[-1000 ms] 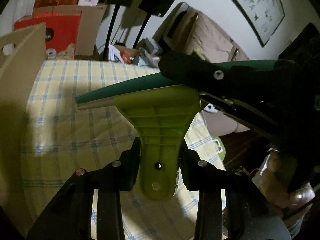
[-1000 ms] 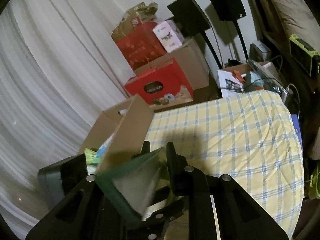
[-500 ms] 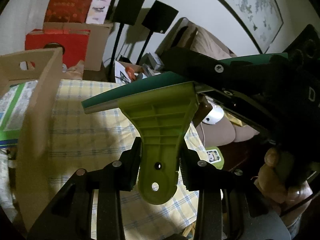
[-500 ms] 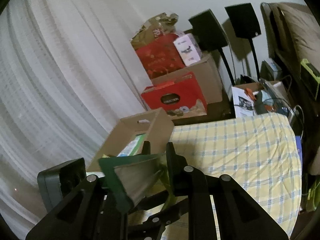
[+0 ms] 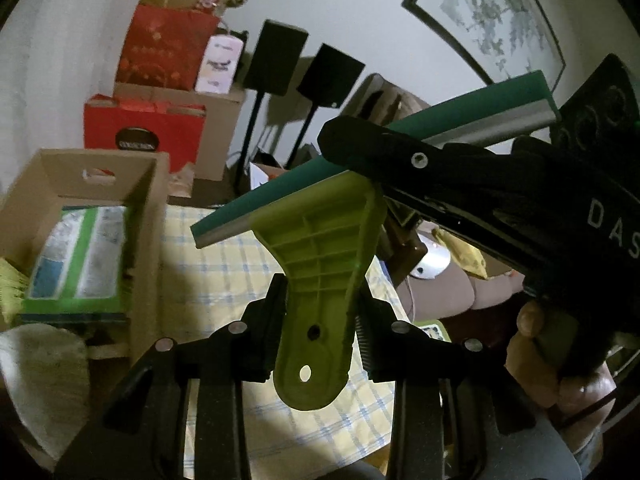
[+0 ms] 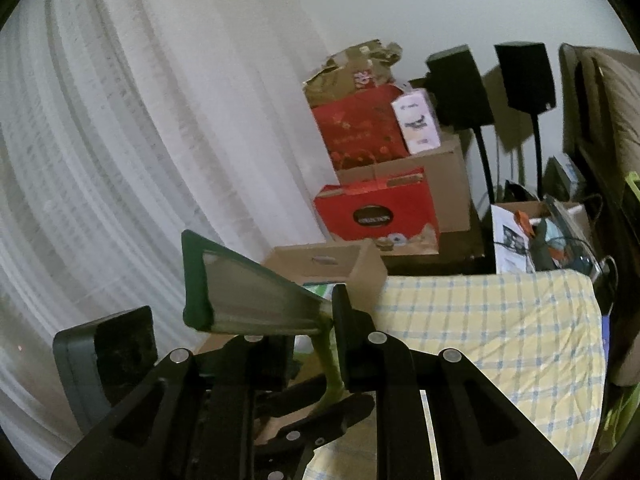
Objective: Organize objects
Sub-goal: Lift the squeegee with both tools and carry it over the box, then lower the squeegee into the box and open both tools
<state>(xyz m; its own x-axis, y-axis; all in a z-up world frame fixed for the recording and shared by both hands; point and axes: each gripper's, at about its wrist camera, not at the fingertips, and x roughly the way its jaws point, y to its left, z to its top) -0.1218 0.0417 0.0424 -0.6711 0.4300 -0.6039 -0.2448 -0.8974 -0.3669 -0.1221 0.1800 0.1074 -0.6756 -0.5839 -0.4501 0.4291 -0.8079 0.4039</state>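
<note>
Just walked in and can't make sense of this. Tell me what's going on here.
A person is tidying up with two handheld grippers. Both are clamped on one green squeegee: the left gripper holds its lime handle, the right gripper pinches the blade. The squeegee is in the air above the checked tablecloth, beside an open cardboard box that already holds a green packet.

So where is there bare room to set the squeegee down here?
The yellow checked cloth is bare from the cardboard box across to its far and right edges. The box already holds a green packet. Beyond the cloth it is crowded: red boxes and speaker stands. Both grippers grip the squeegee.
</note>
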